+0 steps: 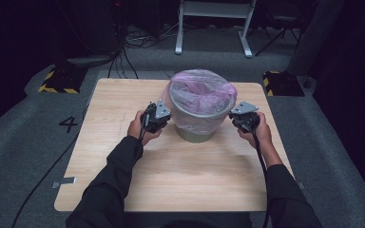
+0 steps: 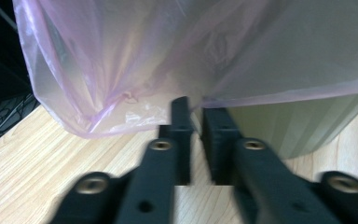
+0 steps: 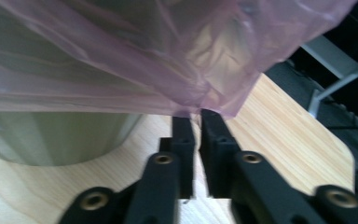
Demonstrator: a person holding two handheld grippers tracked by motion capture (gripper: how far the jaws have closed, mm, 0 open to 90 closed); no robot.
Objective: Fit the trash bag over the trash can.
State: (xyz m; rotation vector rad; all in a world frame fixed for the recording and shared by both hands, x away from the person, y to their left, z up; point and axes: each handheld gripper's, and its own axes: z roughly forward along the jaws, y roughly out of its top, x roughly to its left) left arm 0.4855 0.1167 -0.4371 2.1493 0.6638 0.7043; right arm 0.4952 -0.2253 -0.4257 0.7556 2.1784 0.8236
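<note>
On the surface [image 1: 180,180], your left claw [image 2: 193,109] and right claw [image 3: 192,113] each pinch the bag's [image 1: 200,95] hem; lifting it off the bin [image 1: 196,133] remains.

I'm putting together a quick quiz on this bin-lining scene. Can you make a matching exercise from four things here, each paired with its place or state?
Things:
1. translucent pink plastic bin liner
2. grey-green round waste bin
3. left gripper
4. light wooden table

Places or states:
A. bears the bin, with forearms reaching over its near edge
B. draped over the rim, hanging down the outside
C. stands at the table's far middle, between both grippers
D. jaws shut at the hanging hem on the bin's left side

Pairs: 1-B, 2-C, 3-D, 4-A
</note>
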